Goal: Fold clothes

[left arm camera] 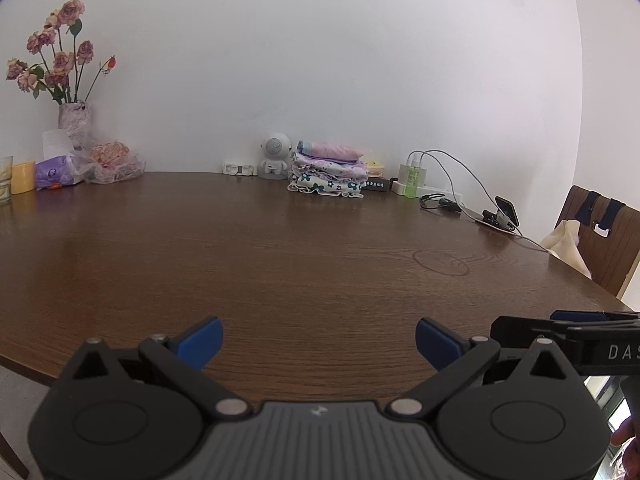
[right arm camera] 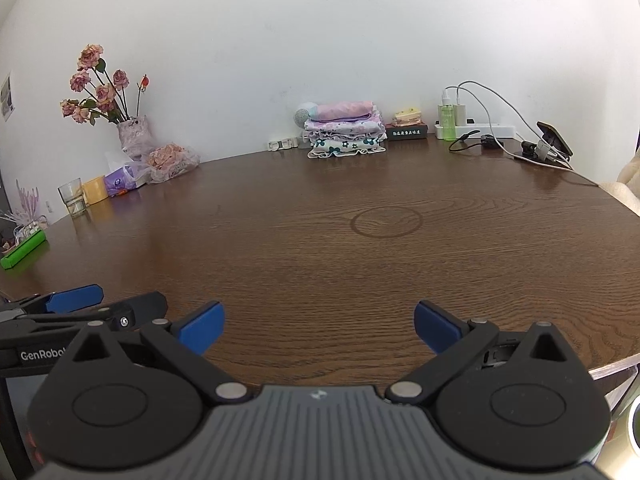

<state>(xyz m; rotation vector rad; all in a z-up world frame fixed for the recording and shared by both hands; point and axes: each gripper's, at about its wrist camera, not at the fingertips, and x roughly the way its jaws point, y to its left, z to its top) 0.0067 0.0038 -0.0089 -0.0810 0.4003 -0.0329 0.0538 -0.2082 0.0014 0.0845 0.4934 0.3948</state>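
wooden table [right arm camera: 320, 248] bare in front; folded clothes [right arm camera: 344, 134] by wall w/ vase [right arm camera: 134, 136]

Soft, even daylight, moderately bright in both views. Wooden table [left arm camera: 280, 240] carries dull sheen, brightest toward its far left; faint reflections under folded clothes stack [right arm camera: 344, 136]. Strong fisheye bending, dark vignette in corners. Far items slightly soft; white wall [left arm camera: 320, 60] tinted violet.

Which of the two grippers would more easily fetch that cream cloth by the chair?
Probably the right gripper. The cream cloth lies beyond the right side of the table, and the left gripper sits farther from it. Both are open and empty.
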